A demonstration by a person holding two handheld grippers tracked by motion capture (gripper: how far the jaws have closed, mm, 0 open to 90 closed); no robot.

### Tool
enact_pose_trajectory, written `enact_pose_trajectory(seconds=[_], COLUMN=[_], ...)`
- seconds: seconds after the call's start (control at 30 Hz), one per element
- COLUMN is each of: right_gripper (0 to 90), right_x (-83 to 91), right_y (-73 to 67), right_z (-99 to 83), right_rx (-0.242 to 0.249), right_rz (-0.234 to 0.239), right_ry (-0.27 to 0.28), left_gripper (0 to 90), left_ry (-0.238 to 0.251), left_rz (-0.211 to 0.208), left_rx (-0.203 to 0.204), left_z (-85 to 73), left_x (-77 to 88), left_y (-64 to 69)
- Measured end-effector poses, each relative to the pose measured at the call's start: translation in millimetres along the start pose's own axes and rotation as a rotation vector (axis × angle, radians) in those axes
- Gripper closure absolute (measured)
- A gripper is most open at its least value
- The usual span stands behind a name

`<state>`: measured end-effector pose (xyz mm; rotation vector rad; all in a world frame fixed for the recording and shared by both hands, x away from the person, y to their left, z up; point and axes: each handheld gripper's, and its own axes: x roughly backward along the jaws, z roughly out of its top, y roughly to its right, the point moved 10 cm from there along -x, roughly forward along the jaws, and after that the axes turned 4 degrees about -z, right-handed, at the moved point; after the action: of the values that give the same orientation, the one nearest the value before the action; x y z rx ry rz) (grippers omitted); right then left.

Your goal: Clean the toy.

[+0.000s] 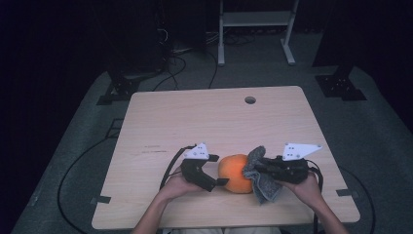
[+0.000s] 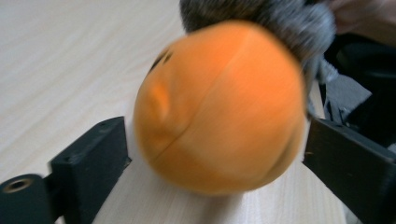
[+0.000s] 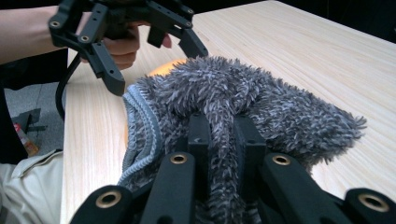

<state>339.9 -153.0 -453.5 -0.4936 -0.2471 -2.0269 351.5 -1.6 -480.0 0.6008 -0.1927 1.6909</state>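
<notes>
High view: dim overall, with a cool bluish cast; the desk (image 1: 195,117) is evenly lit while the surroundings beyond its edges fall to near black. Shadows on it are soft and faint. Left gripper view: bright, the orange ball (image 2: 219,107) blurred and soft-edged. Right gripper view: well lit, the grey cloth (image 3: 233,102) sharp, the background beyond the desk's far edge dark.

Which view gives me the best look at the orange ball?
The left gripper view: the orange ball sits close and large, though slightly blurred, between the left claw's open jaws. The high view shows it small, beside the grey cloth. In the right gripper view the cloth covers most of it.
</notes>
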Motion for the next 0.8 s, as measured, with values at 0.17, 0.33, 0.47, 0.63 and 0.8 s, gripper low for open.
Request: enact_pose_trajectory(seconds=[0.17, 0.33, 0.47, 0.63, 0.8], right_gripper=[79.0, 78.9, 78.9, 79.2, 79.2], right_x=[10.1, 14.8, 18.2, 23.9, 12.8], right_y=[4.4, 8.0, 11.6, 11.2, 4.2], right_z=[-9.9, -18.0, -21.2, -6.1, 11.2], right_rx=[-0.013, -0.028, -0.06, -0.058, -0.056], right_rz=[-0.008, -0.01, -0.017, -0.03, 0.0], right_ry=[0.008, 0.012, 0.021, 0.063, 0.107], left_gripper=[3.8, 3.0, 13.9, 27.9, 30.9], left_ry=[0.006, -0.001, 0.028, 0.086, 0.061], left_rz=[-0.082, -0.159, -0.149, -0.068, 0.031], left_rx=[0.019, 0.037, 0.014, 0.007, 0.022], left_z=[1.0, 0.3, 6.3, 29.6, 36.4], left_x=[-15.8, -28.8, -32.3, -11.5, 18.9], left_y=[-0.3, 2.8, 8.3, 25.3, 31.2])
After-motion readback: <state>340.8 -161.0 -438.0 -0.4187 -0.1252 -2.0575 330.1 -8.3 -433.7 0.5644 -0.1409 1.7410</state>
